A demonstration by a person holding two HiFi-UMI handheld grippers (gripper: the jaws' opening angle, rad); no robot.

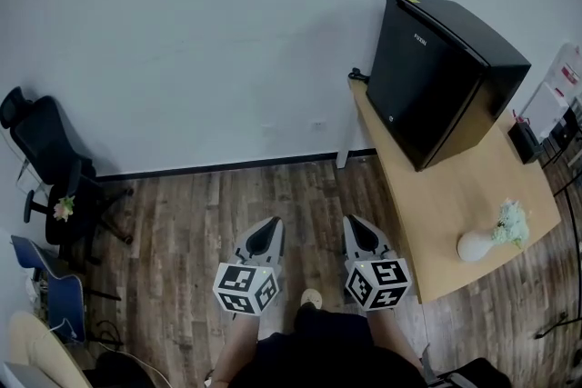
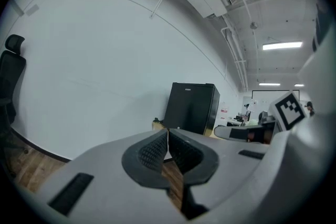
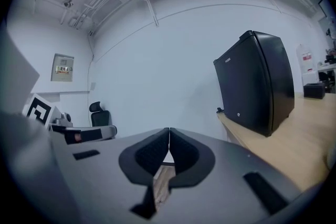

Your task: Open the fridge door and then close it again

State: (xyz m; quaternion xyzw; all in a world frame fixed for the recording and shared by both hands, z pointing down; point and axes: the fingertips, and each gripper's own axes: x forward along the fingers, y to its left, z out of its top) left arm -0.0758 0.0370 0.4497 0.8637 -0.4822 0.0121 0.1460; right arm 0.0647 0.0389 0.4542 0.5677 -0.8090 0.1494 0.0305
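Fridge point(image 1: 436, 77): small, black, door shut, standing on the far end of a light wooden table point(image 1: 455, 195), by the corner nearest the white wall point(image 1: 227, 32).

Left gripper point(image 1: 264, 236): held low in front of the person point(image 1: 318, 350), over the wood-plank floor point(image 1: 182, 213). Its fingers point(image 2: 149, 153) are pressed together tip to tip, with nothing between them and nothing touched.

Right gripper point(image 1: 362, 236): just beside the left one and roughly parallel to it. Its fingers point(image 3: 147, 157) are likewise closed tip to tip and empty. It hangs just off the table's left edge, not touching it.

Fridge relative to the fingers: ahead and to the right of both pairs, well apart from either. The right gripper is the nearer of the two. The door face is angled toward the grippers.

White vase point(image 1: 475, 244): holds pale flowers point(image 1: 511, 223) and stands near the table's near edge.

Small black box point(image 1: 526, 141): at the table's right edge, beside the fridge.

Black office chair point(image 1: 50, 150): far left, against the wall.
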